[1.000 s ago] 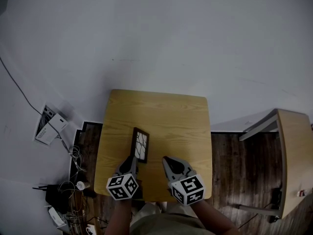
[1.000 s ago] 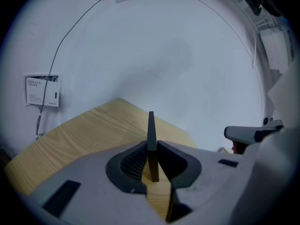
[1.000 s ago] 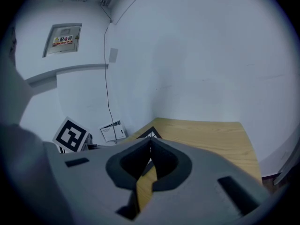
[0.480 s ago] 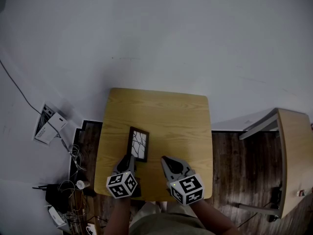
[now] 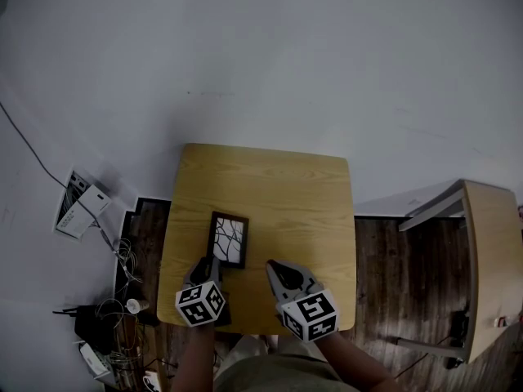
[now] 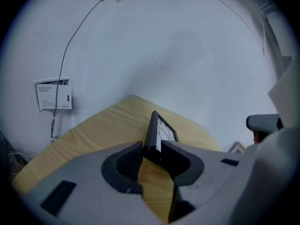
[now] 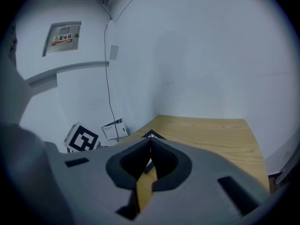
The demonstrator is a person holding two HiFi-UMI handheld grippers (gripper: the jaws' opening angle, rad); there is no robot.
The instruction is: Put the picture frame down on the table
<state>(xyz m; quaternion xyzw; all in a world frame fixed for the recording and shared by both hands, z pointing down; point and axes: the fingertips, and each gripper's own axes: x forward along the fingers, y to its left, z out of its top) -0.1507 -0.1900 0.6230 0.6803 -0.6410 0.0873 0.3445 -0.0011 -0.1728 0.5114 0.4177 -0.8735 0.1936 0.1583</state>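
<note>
The frame (image 5: 228, 239) is seen pointing long-ways away from the left hand-held gripper (image 5: 214, 262), its near end between jaws just opened wide.

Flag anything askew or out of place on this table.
Only the picture frame: it sits near the table's left front edge and looks tilted rather than flat, its near end between the left gripper's jaws, which have just been opening. No damage or spill shows.
</note>
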